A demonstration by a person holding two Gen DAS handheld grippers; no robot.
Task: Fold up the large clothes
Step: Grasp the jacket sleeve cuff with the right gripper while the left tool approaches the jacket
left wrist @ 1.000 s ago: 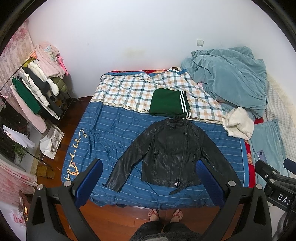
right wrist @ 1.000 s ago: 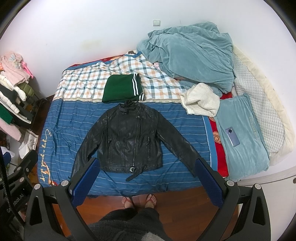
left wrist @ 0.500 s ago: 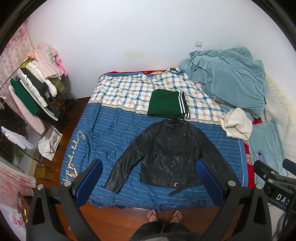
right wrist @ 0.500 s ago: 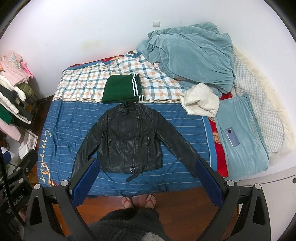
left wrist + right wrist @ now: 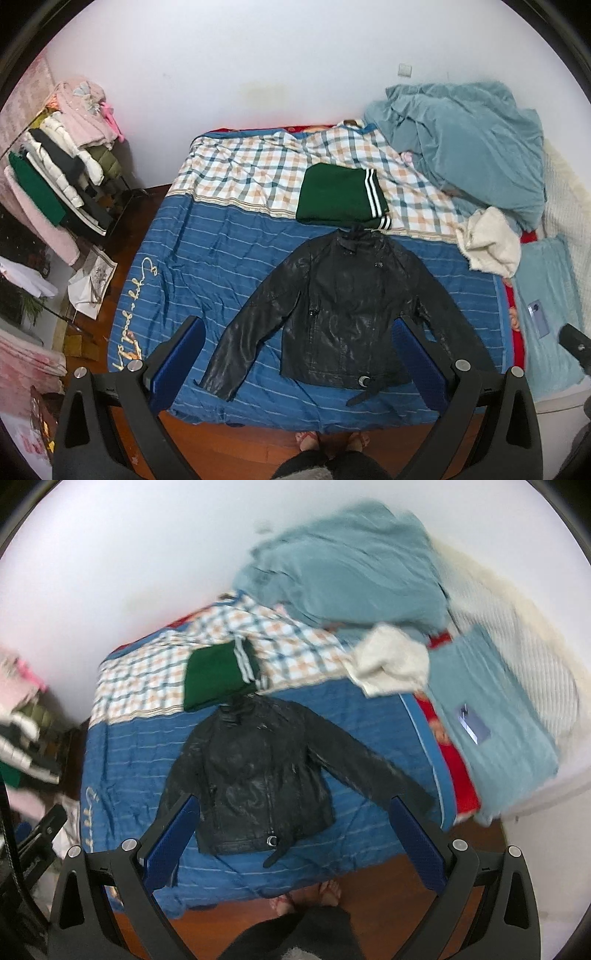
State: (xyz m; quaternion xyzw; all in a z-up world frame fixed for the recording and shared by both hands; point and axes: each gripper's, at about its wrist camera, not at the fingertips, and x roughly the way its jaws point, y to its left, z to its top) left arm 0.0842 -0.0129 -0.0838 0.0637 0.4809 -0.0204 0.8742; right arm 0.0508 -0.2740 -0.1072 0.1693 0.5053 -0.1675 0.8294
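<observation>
Left gripper: jaws wide apart, empty
Right gripper: spread wide, empty
Leather jacket: flat on bed, sleeves out

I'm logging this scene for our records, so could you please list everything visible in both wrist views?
Leather jacket: one, black, spread flat with sleeves out on the blue striped part of the bed.
Folded garment: one, dark green with white stripes, just beyond the jacket's collar.
Bedcover: one, blue striped near, checked far.
Blanket: one, teal, heaped at the bed's far right.
Fleece item: one, cream, right of the jacket.
Phone: one, bluish, on a pale blue cloth at right.
Clothes rack: one, mixed colours, left wall.
Feet: two, in sandals, on the wood floor.
Left gripper: blue pads, open, empty.
Right gripper: blue pads, open, empty.
</observation>
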